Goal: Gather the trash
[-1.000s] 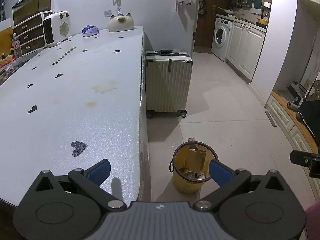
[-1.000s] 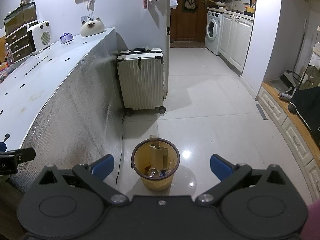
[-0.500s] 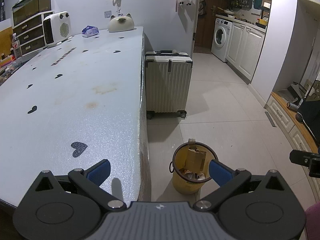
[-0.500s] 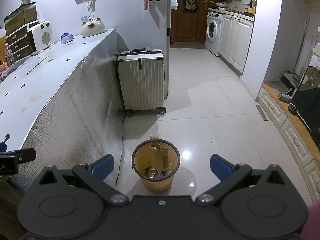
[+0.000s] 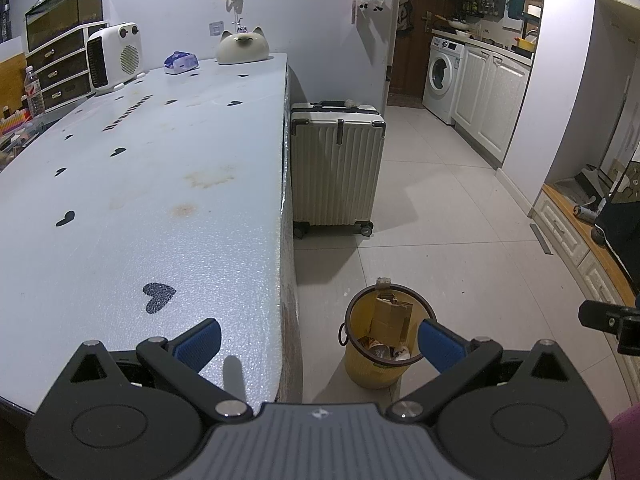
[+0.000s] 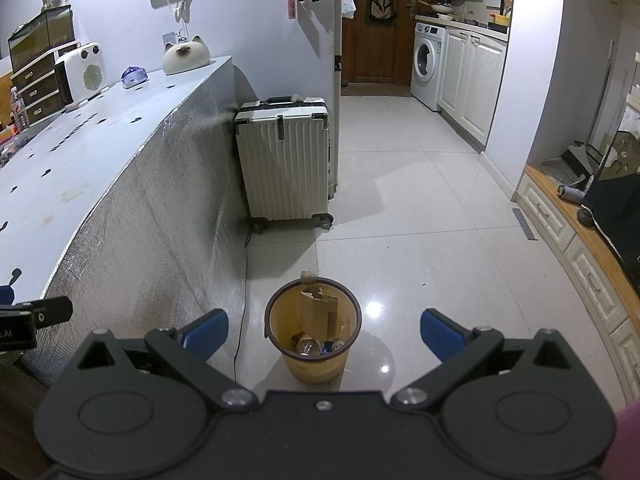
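Observation:
A yellow trash bin (image 5: 382, 366) (image 6: 316, 364) stands on the tiled floor beside the table. It holds folded cardboard (image 5: 390, 314) (image 6: 320, 312) and several cans at the bottom. My left gripper (image 5: 318, 340) is open and empty, held over the table's near right edge with the bin between its fingertips in the view. My right gripper (image 6: 324, 334) is open and empty, held above the floor, looking down at the bin. Each gripper shows at the edge of the other's view.
A pale table (image 5: 120, 200) with black heart marks fills the left. A white suitcase (image 5: 336, 168) (image 6: 286, 160) stands on the floor past the bin. A heater (image 5: 114, 58) and a cat-shaped object (image 5: 242, 46) sit at the table's far end. Low cabinets (image 6: 580, 256) line the right.

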Tool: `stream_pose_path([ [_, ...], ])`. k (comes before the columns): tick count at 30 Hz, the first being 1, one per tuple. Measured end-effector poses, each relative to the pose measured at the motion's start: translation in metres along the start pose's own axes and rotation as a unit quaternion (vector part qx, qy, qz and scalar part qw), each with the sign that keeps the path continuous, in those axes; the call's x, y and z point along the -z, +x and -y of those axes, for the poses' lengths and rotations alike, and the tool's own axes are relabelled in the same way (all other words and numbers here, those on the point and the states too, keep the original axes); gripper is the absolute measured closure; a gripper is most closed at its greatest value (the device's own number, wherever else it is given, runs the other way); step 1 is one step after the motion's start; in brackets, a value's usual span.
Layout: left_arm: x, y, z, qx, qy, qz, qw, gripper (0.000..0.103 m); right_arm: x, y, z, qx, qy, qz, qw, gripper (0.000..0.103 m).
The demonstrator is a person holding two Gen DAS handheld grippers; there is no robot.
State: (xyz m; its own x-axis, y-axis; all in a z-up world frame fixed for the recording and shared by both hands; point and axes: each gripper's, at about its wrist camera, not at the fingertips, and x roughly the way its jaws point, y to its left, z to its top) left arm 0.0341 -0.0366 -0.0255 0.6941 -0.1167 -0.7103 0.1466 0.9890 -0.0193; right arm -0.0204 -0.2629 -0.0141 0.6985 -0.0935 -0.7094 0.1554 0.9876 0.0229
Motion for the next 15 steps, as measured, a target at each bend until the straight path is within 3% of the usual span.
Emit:
stream_pose_path([
  [15, -0.0023, -0.0021, -0.0010, -0.002, 0.001, 0.003, 1.0000, 0.000, 0.0002, -0.0002, -0.0002, 0.000, 0.000, 0.000, 1.000, 0.000],
])
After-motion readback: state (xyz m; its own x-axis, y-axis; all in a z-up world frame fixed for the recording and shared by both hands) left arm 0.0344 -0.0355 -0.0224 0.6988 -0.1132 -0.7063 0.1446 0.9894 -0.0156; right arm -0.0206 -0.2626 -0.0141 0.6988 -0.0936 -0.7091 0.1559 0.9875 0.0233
